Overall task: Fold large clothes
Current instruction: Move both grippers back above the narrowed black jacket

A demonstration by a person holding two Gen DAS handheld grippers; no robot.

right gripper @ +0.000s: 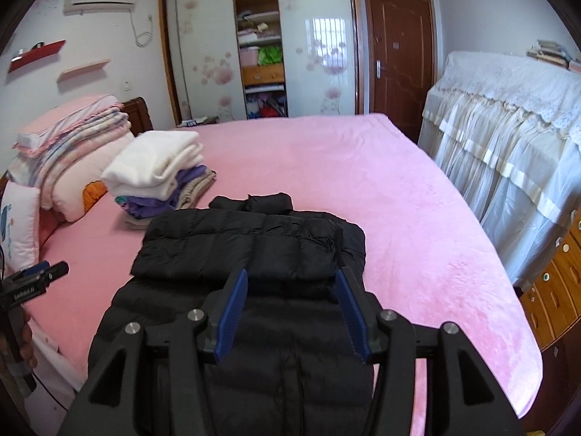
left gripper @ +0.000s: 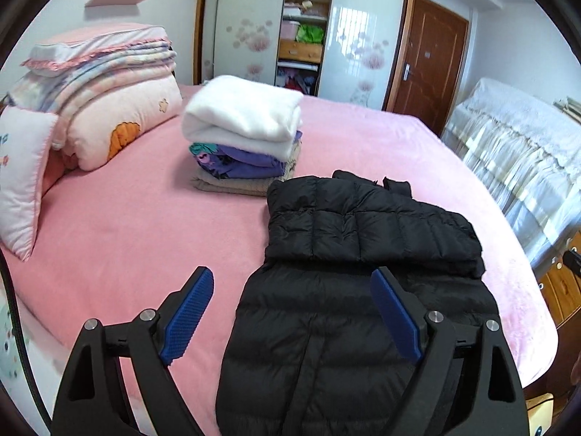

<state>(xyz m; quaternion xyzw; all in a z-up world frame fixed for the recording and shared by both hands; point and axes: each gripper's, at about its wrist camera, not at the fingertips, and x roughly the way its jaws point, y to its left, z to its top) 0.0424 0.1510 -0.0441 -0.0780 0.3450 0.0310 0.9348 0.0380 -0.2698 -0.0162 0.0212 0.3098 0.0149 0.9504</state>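
A black quilted down jacket (left gripper: 363, 247) lies on the pink bed (left gripper: 127, 239), its upper part folded down over the body, which runs toward me. It also shows in the right wrist view (right gripper: 254, 247). My left gripper (left gripper: 292, 283) is open and empty, hovering over the jacket's near left part, left finger over the pink cover. My right gripper (right gripper: 292, 283) is open and empty, above the jacket's body just before the fold edge. The left gripper also shows at the left edge of the right wrist view (right gripper: 54, 270).
A stack of folded clothes (left gripper: 243, 134) with a white item on top sits beyond the jacket. Folded quilts and pillows (left gripper: 98, 91) lie at the bed's head on the left. A cloth-covered piece of furniture (right gripper: 508, 145) and wooden drawers (right gripper: 555, 290) stand at the right.
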